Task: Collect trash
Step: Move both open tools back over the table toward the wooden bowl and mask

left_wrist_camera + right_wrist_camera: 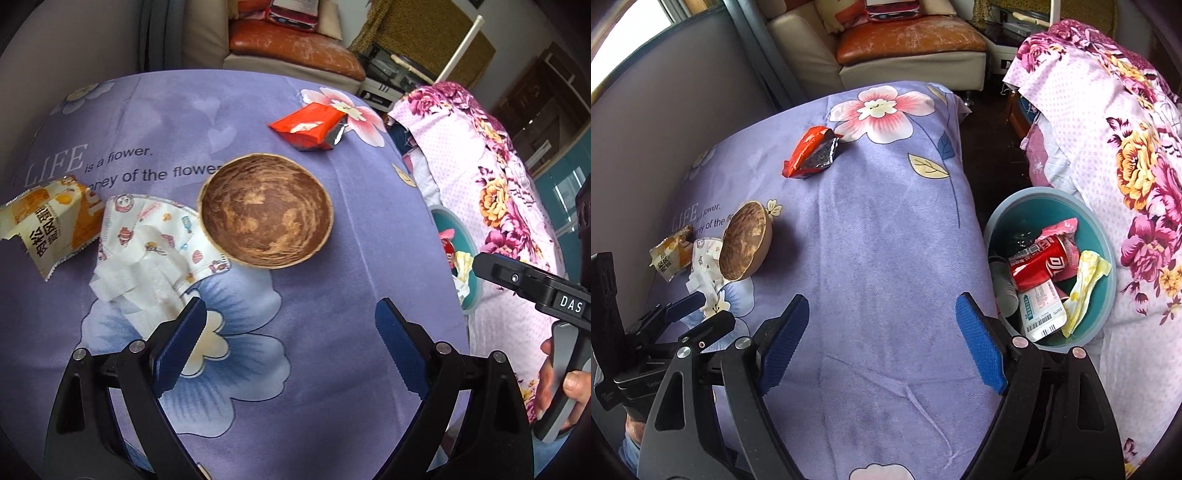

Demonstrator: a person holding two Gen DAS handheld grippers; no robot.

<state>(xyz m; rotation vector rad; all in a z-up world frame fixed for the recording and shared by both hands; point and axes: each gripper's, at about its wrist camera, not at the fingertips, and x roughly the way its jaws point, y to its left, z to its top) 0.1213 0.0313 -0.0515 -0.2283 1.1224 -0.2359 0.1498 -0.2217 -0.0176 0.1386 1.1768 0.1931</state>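
- Left gripper (288,347): black plastic arms with ribbed blue pads; jaws spread wide, nothing between them, above the near part of the table.
- Right gripper (882,343): same build; jaws spread wide and empty, above the table's near right part. In the left wrist view a person's hand (561,387) grips its grey handle, whose black body reads "DAS".
- Purple soft cloth table cover (886,229): velvety, printed with blue and pink flowers, hearts and pale lettering: "LIFE is a flower."; a second line is only partly legible.
- Crumpled white tissue (136,284): thin, creased paper at the near left of the table, lying on the mask.
- White fabric face mask with cartoon prints (166,229): touching the bowl's left rim.
- Round brown bowl with a marbled, wood-like inside (266,210): mid-table, empty.
- Orange-and-white crinkled snack wrapper (48,221): far left, serrated edges, Chinese characters printed on it.
- Teal round plastic bin (1104,236): off the table's right edge, beside a pink floral cloth (1126,155). Contents: a dented red drink can (1041,266), a white barcoded packet (1041,310), a yellow wrapper (1086,288) and a pink wrapper (1060,225).
- Red glossy foil wrapper with a silver inside (310,125): far part of the table, torn open, near a pink flower print.
- Cream sofa with a worn brown leather cushion (908,40): beyond the table.
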